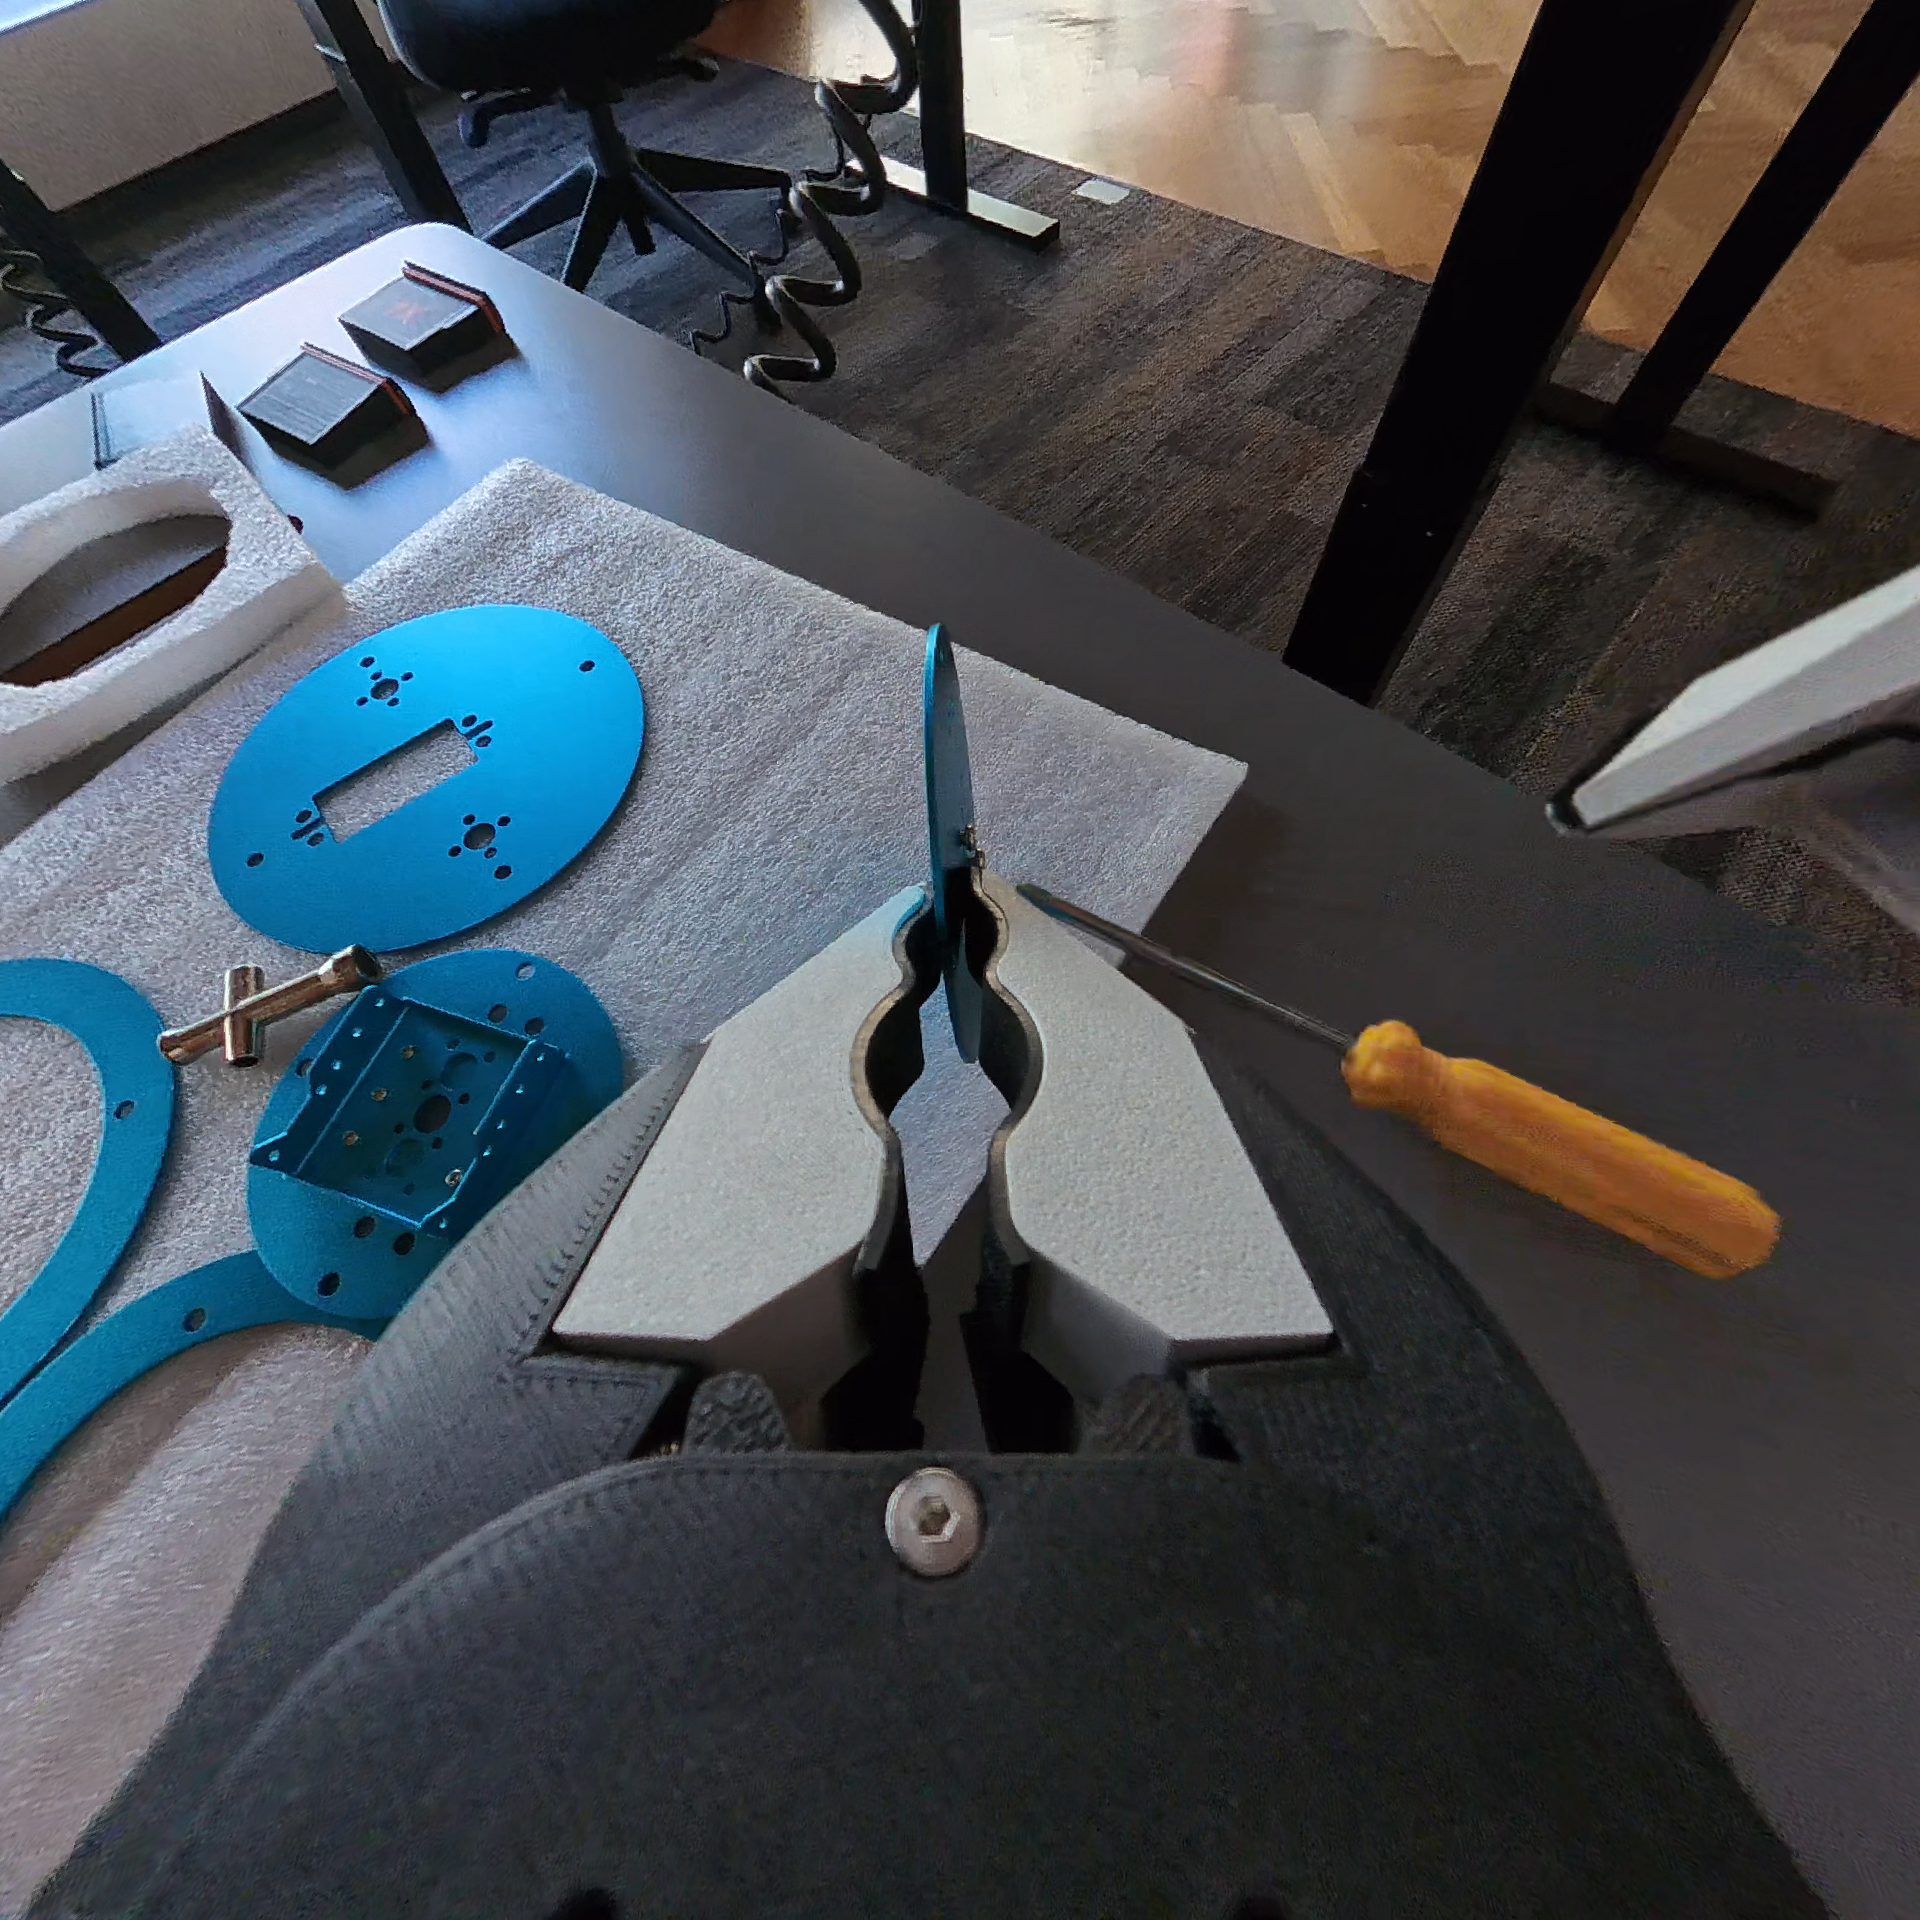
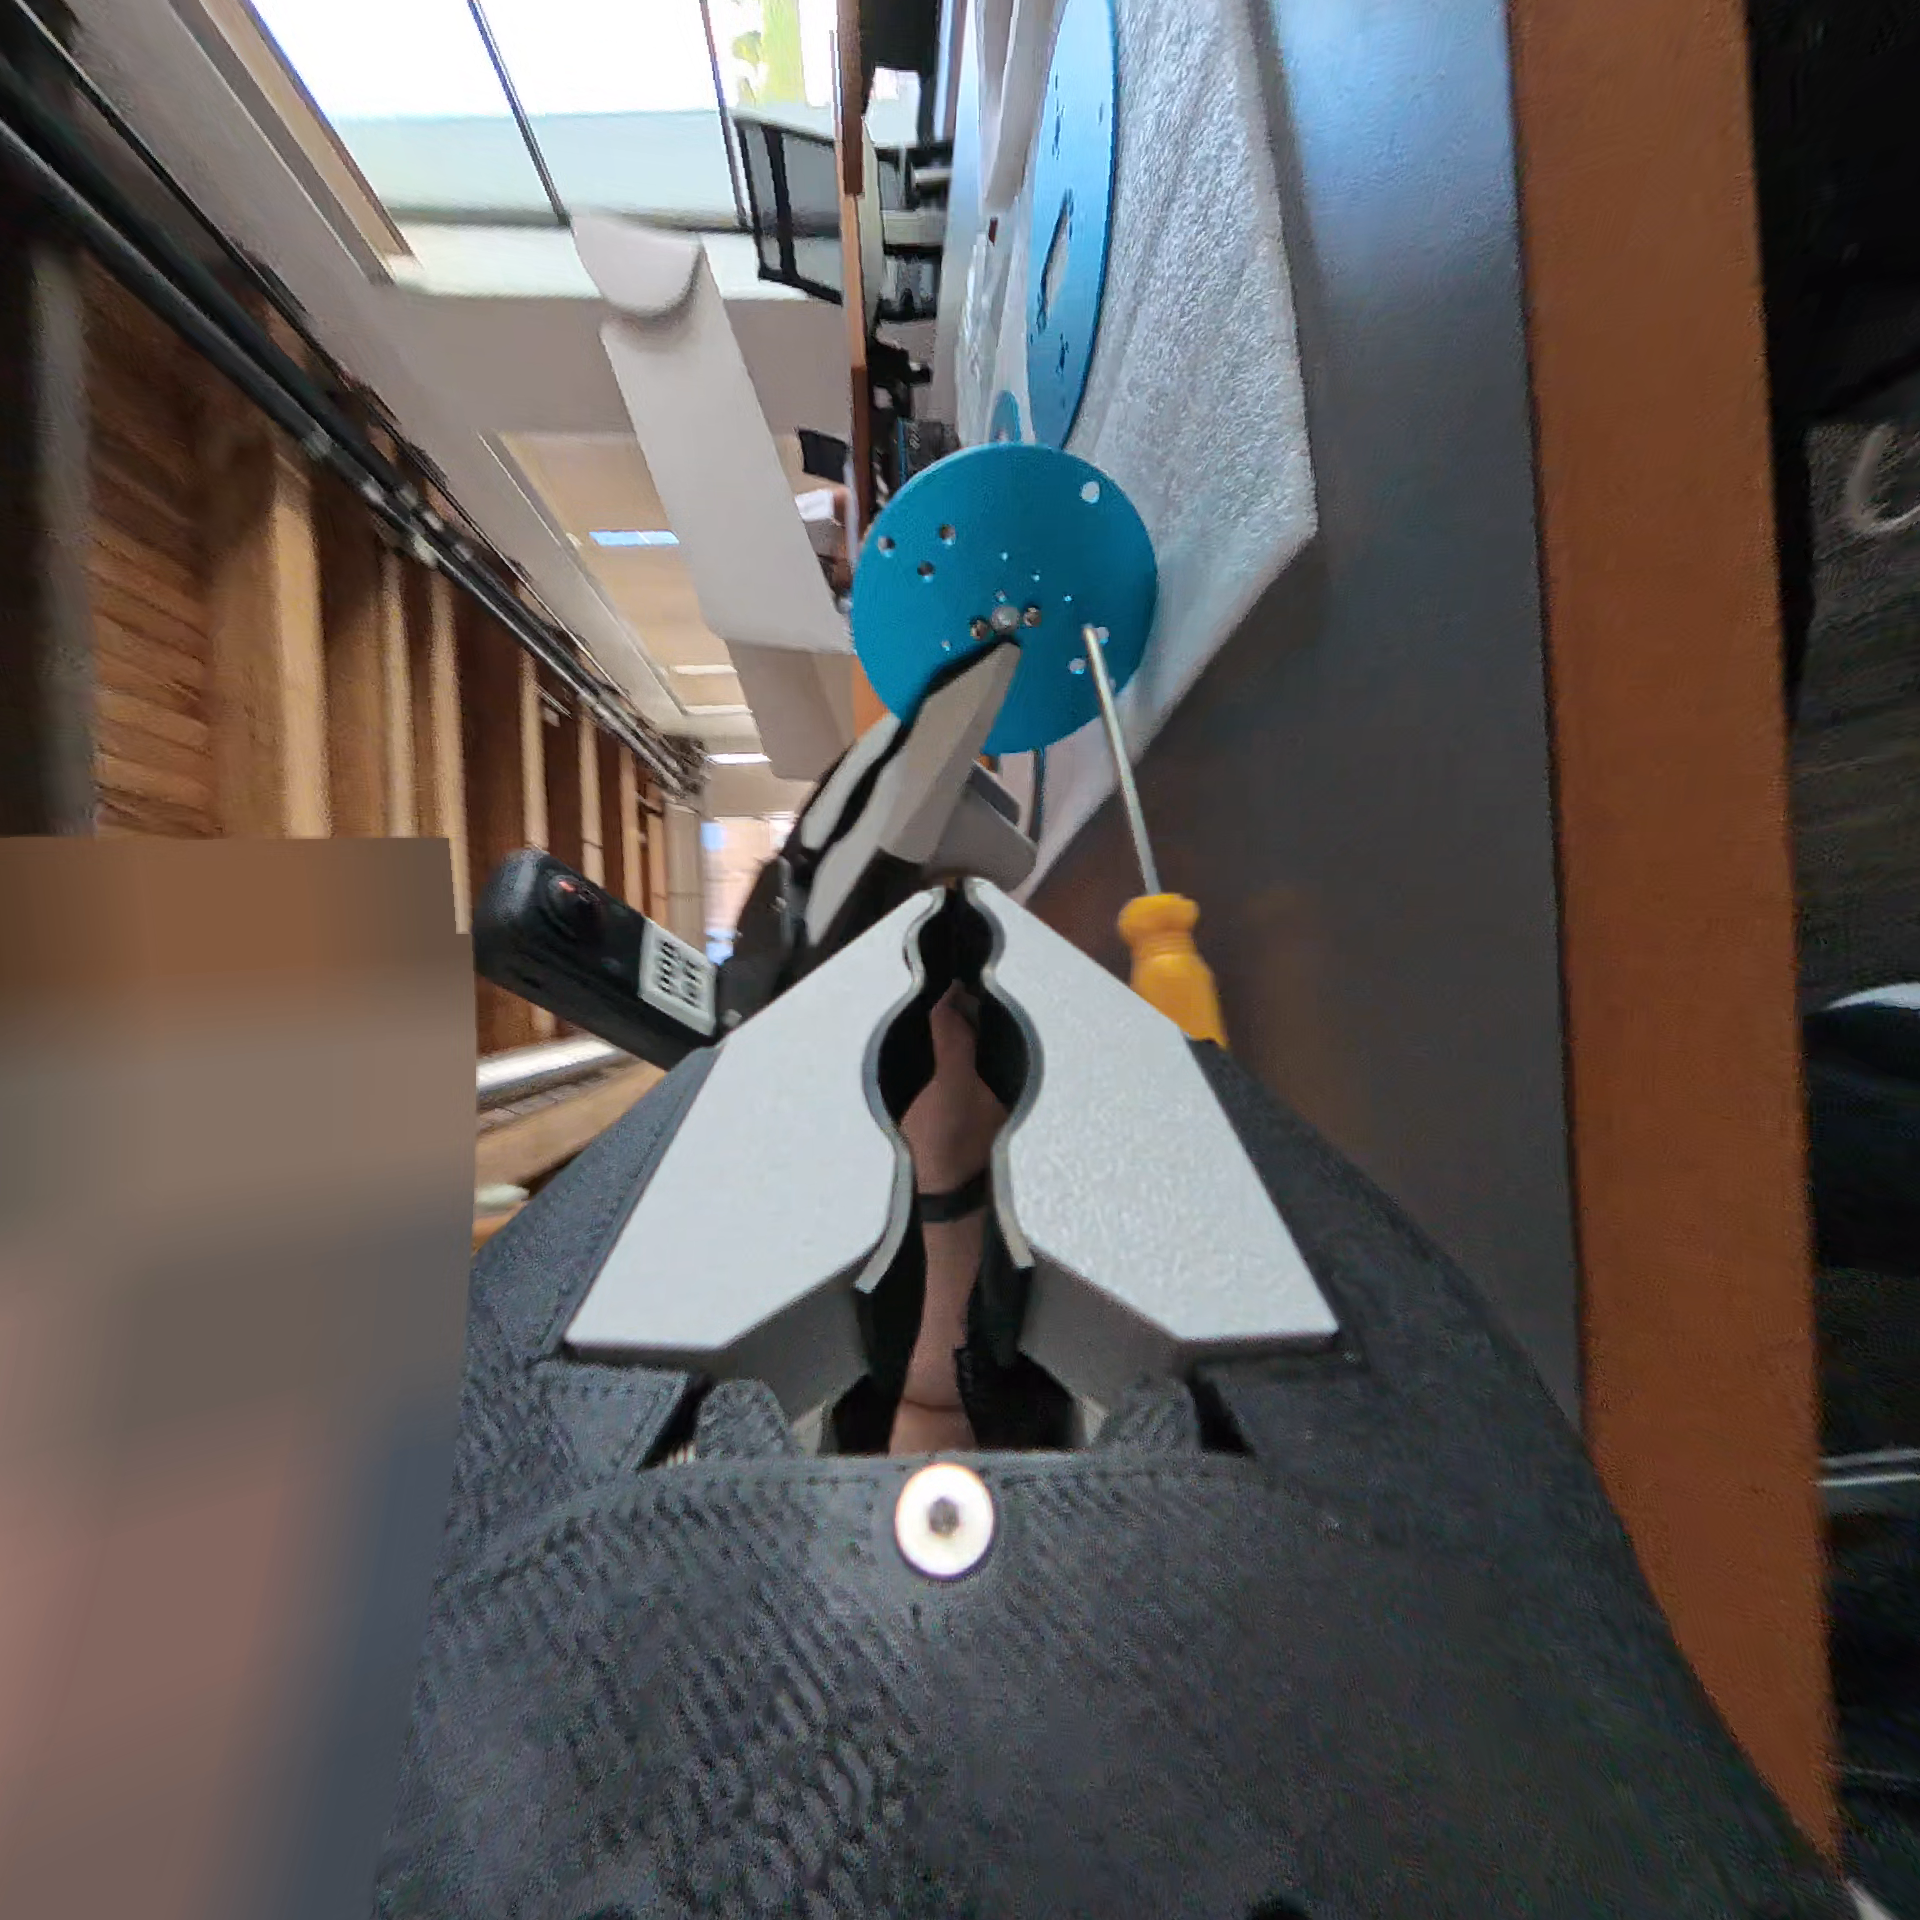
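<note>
My left gripper (image 1: 956,894) is shut on the lower edge of a small blue round plate (image 1: 948,769) with several holes, holding it upright and edge-on above the white foam mat (image 1: 779,748). In the right wrist view the plate (image 2: 1003,592) shows face-on, held by the left gripper (image 2: 977,675). A screwdriver with a yellow handle (image 1: 1558,1143) lies on the dark table (image 1: 1507,935), its tip close to the plate and the left fingertips. My right gripper (image 2: 956,894) is shut and empty; the screwdriver handle (image 2: 1169,966) sits just beside its right finger. The right gripper also shows at the right edge of the left wrist view (image 1: 1745,727).
On the mat lie a large blue plate with a rectangular hole (image 1: 426,774), a blue round plate with a bracket (image 1: 416,1122), a metal cross wrench (image 1: 270,1003) and blue ring pieces (image 1: 94,1143). A foam block (image 1: 135,582) and two black boxes (image 1: 426,322) stand farther back. The table edge runs behind. Spacing between my two grippers at the tips: around 9 centimetres. To the metal cross wrench (image 1: 270,1003): left tips about 15 centimetres, right tips about 25 centimetres.
</note>
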Demonstrator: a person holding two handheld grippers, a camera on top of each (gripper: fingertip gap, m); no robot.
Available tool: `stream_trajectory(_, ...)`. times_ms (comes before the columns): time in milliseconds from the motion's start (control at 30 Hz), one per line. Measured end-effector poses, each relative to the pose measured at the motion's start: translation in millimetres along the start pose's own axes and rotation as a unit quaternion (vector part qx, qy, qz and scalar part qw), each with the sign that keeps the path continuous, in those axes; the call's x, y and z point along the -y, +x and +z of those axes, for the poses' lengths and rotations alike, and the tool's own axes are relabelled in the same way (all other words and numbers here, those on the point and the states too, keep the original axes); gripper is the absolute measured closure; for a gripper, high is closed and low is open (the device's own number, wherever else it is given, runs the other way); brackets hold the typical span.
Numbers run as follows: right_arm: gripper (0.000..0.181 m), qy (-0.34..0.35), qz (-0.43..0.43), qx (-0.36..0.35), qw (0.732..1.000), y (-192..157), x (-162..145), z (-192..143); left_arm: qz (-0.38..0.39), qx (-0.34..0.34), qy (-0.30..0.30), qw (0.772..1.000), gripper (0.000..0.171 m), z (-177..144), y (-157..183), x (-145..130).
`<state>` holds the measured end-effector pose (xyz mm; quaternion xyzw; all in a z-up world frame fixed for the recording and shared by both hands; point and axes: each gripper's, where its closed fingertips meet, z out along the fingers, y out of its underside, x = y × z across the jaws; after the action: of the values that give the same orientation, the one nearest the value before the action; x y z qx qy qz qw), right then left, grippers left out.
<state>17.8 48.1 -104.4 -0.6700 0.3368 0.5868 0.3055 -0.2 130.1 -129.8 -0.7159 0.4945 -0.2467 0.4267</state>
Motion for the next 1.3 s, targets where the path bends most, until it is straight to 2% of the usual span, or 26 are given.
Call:
stream_trajectory(100,0.181,0.008,-0.191,-0.016,0.981,-4,6,1,-0.008,-0.002,0.001,1.0,0.169,0,-2,-1)
stream_trajectory(167,0.181,-0.02,-0.34,-0.063,0.938,2,3,2,-0.017,-0.004,0.001,1.0,0.169,-1,-2,-1)
stream_trajectory(233,0.179,-0.06,-0.496,-0.11,0.859,6,-10,3,-0.022,-0.007,0.002,1.0,0.169,-1,-3,-1)
stream_trajectory(300,0.15,-0.085,-0.617,-0.164,0.765,13,-23,3,-0.025,-0.007,0.003,1.0,0.169,-1,-4,-1)
stream_trajectory(333,0.144,-0.093,-0.652,-0.186,0.729,16,-31,4,-0.027,-0.008,0.003,1.0,0.17,0,-4,-1)
stream_trajectory(400,0.127,-0.105,-0.694,-0.198,0.684,16,-50,12,-0.031,-0.011,0.003,0.999,0.17,0,-4,-1)
stream_trajectory(467,0.108,-0.12,-0.71,-0.239,0.651,31,-58,19,-0.036,-0.014,0.004,0.999,0.17,-1,-4,-1)
stream_trajectory(533,0.104,-0.163,-0.693,-0.27,0.649,53,-69,23,-0.037,-0.016,0.003,0.999,0.169,-2,-3,-2)
stream_trajectory(567,0.11,-0.163,-0.681,-0.267,0.662,55,-72,24,-0.035,-0.016,0.003,0.999,0.169,-3,-3,-3)
stream_trajectory(600,0.119,-0.163,-0.678,-0.273,0.663,56,-70,22,-0.035,-0.017,0.002,0.999,0.169,-4,-3,-4)
stream_trajectory(700,0.139,-0.152,-0.691,-0.304,0.638,55,-49,-1,-0.04,-0.02,0.002,0.999,0.169,-6,-2,-5)
stream_trajectory(733,0.145,-0.147,-0.696,-0.301,0.635,55,-43,-9,-0.043,-0.022,0.001,0.999,0.169,-6,-3,-6)
stream_trajectory(767,0.147,-0.133,-0.692,-0.295,0.645,55,-38,-15,-0.047,-0.024,0.001,0.999,0.169,-6,-3,-6)
stream_trajectory(833,0.143,-0.125,-0.676,-0.238,0.686,51,-41,-14,-0.054,-0.029,0.002,0.998,0.169,-6,-3,-6)
stream_trajectory(900,0.126,-0.138,-0.678,-0.23,0.684,57,-37,-12,-0.059,-0.031,0.004,0.998,0.169,-6,-4,-6)
stream_trajectory(967,0.117,-0.136,-0.686,-0.222,0.679,57,-36,-8,-0.064,-0.032,0.004,0.997,0.169,-7,-4,-7)
stream_trajectory(1067,0.118,-0.126,-0.671,-0.239,0.691,58,-38,-5,-0.063,-0.03,0.005,0.998,0.169,-7,-5,-7)
stream_trajectory(1100,0.131,-0.11,-0.657,-0.242,0.706,58,-33,-5,-0.063,-0.029,0.005,0.998,0.169,-6,-5,-7)
stream_trajectory(1133,0.152,-0.095,-0.643,-0.242,0.72,57,-27,-6,-0.063,-0.029,0.005,0.998,0.169,-6,-5,-7)
stream_trajectory(1167,0.163,-0.091,-0.643,-0.245,0.72,57,-21,-9,-0.064,-0.029,0.005,0.997,0.169,-6,-6,-7)
stream_trajectory(1267,0.164,-0.103,-0.656,-0.231,0.711,57,-15,-17,-0.063,-0.034,0.006,0.997,0.169,-6,-7,-8)
stream_trajectory(1300,0.164,-0.108,-0.672,-0.219,0.699,56,-15,-21,-0.063,-0.038,0.008,0.997,0.169,-6,-7,-8)
